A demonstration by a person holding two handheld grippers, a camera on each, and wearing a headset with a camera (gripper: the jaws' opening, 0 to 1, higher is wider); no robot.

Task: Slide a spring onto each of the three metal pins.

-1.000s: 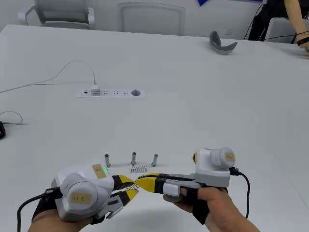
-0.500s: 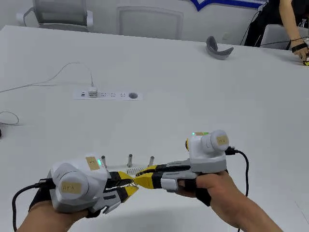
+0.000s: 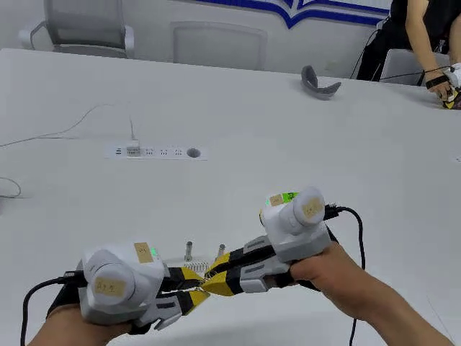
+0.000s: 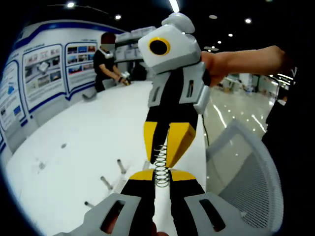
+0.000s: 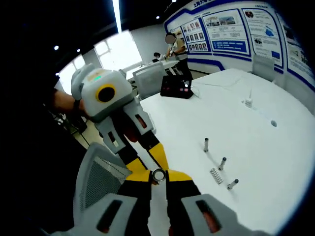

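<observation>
Over the table's front edge my left gripper (image 3: 191, 290) and right gripper (image 3: 210, 281) meet tip to tip. A small steel spring (image 4: 161, 164) spans between them. My left gripper (image 4: 161, 177) is shut on its near end, and the right gripper's yellow fingertips (image 4: 170, 140) pinch the far end. In the right gripper view the spring (image 5: 158, 175) appears end-on as a ring, with my right gripper (image 5: 158, 178) shut on it. Three upright metal pins (image 5: 222, 162) stand in a row on the white table (image 3: 288, 144), two of the pins (image 3: 189, 249) just behind the tips. A second spring (image 5: 215, 175) lies beside them.
A white power strip (image 3: 155, 152) with a plugged cable lies mid-table. At the far side rests a grey curved object (image 3: 319, 81). Chairs (image 3: 216, 43) stand behind the table, and a person (image 3: 425, 43) works at the far right. A mesh chair (image 4: 241, 177) is close to the table's front edge.
My right gripper's body has risen and tilted, so its jaws slope down toward the left one. The tips stayed together on the spring. The head camera has shifted.
</observation>
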